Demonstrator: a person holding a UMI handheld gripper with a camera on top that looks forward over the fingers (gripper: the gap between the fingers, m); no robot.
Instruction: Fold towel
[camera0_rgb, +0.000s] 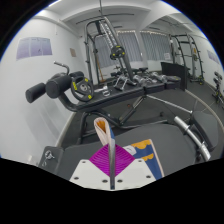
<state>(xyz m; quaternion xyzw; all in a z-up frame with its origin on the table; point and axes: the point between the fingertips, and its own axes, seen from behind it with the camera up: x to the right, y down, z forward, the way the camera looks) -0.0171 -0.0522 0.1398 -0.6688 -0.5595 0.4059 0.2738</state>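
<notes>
Gripper (113, 170) looks clamped on the towel (108, 140), which runs up from the fingertips toward frame center.

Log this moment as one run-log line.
tongs: shut on towel | towel: lifted, hanging from tongs | background: gym equipment

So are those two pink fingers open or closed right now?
Closed: on the gripper the pink pads meet with no gap, pinching a white-and-orange towel that sticks up beyond them.

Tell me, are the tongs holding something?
Yes. The tongs are shut on a towel; its pinched part is hidden between the pads, and a white-and-orange bit sticks up above the fingertips.
</notes>
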